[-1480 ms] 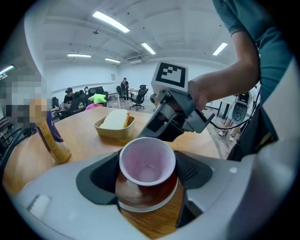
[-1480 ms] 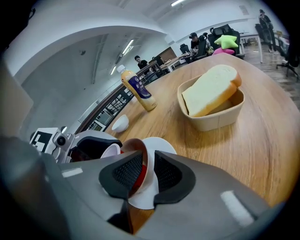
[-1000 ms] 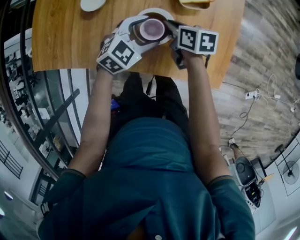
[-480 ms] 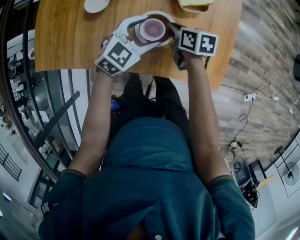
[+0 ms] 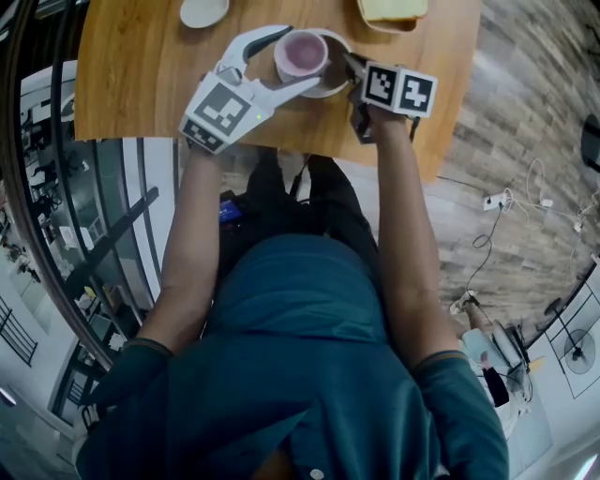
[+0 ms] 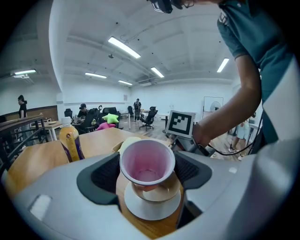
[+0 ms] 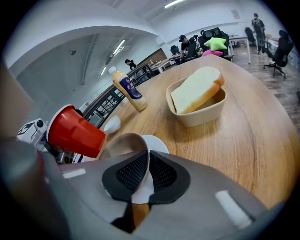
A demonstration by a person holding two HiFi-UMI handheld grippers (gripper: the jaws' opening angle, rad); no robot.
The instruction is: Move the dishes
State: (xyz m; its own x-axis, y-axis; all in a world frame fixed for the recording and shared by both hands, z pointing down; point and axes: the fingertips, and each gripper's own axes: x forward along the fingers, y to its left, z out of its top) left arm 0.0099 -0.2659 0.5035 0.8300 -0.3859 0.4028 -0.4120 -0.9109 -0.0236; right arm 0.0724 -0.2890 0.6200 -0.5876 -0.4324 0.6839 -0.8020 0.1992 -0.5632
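A red cup [image 5: 302, 52] with a pale pink inside hangs tilted just above a brown paper bowl [image 6: 159, 191]. My left gripper [image 5: 298, 62] is shut on the cup's sides, its pads [image 6: 104, 173] against the wall. The bowl [image 7: 123, 144] rests on a white saucer [image 6: 152, 208] on the wooden table [image 5: 131, 75]. My right gripper [image 7: 146, 176] is shut on the bowl's near rim, the thin wall pinched between its pads. In the right gripper view the cup [image 7: 75, 132] shows at the left, above the bowl.
A beige bowl holding a bread slice [image 7: 197, 96] stands beyond the saucer [image 7: 158, 143]. A drink bottle [image 7: 129, 91] and a small white dish [image 5: 204, 11] stand further back on the table. The table's near edge [image 5: 281, 150] runs just under both hands.
My left gripper has lifted the red cup up out of the brown bowl and tipped it slightly. The right gripper has stayed on the bowl's rim.
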